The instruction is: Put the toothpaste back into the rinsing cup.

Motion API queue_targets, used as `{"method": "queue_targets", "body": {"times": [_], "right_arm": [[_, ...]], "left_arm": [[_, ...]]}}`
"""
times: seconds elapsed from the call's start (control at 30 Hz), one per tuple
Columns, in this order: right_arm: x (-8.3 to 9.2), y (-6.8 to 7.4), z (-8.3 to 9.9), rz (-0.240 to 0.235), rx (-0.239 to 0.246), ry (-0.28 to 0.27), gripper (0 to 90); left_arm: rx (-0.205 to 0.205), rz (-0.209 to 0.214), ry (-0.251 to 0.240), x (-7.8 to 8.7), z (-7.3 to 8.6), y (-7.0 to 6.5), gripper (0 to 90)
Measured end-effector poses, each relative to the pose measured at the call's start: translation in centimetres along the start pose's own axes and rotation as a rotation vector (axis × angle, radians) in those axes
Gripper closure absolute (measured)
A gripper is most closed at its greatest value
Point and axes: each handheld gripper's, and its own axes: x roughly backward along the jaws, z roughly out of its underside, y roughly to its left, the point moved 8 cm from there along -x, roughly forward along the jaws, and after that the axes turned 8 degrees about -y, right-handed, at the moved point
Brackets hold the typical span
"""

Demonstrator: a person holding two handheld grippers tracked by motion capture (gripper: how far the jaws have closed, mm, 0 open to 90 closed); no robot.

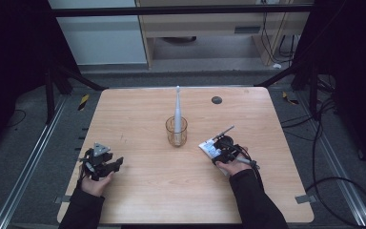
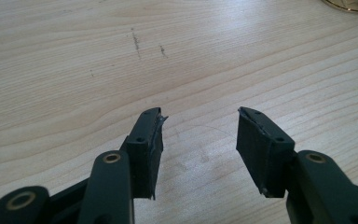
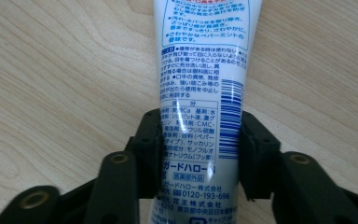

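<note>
Squarely, the right gripper (image 3: 199,154) clamps the toothpaste tube (image 3: 200,93) (flat on the table) — the left gripper (image 2: 199,135) gapes.

Bright and even over the table (image 1: 143,191) in the high view, dark black at both sides. Soft light from above, only faint shadows under the hands. Small things a bit fuzzy there. Sharp wood grain in the left gripper view. White glare stripe down the shiny tube (image 3: 200,70), tiny print still crisp, bottom edge a little blurry.

Toothbrush (image 1: 177,110) in cup (image 1: 176,132) mid-table; tube (image 1: 210,148), seemingly flat, to its right.
</note>
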Motion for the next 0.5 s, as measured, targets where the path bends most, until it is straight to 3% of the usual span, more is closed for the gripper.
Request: {"method": "queue_targets", "body": {"times": [0.17, 0.27, 0.5], "right_arm": [[0.4, 0.0, 0.0, -0.002, -0.011, -0.009, 64.9], [1.0, 0.1, -0.1, -0.022, -0.014, -0.053, 66.7], [3.9, 0.3, -2.2, -0.047, -0.041, -0.255, 67.4]], "left_arm": [[0.002, 0.000, 0.000, 0.0, 0.0, 0.0, 50.0], [0.003, -0.001, -0.002, 0.0, 0.0, 0.0, 50.0], [0.007, -0.002, -0.012, 0.1, -0.1, 0.1, 50.0]]}}
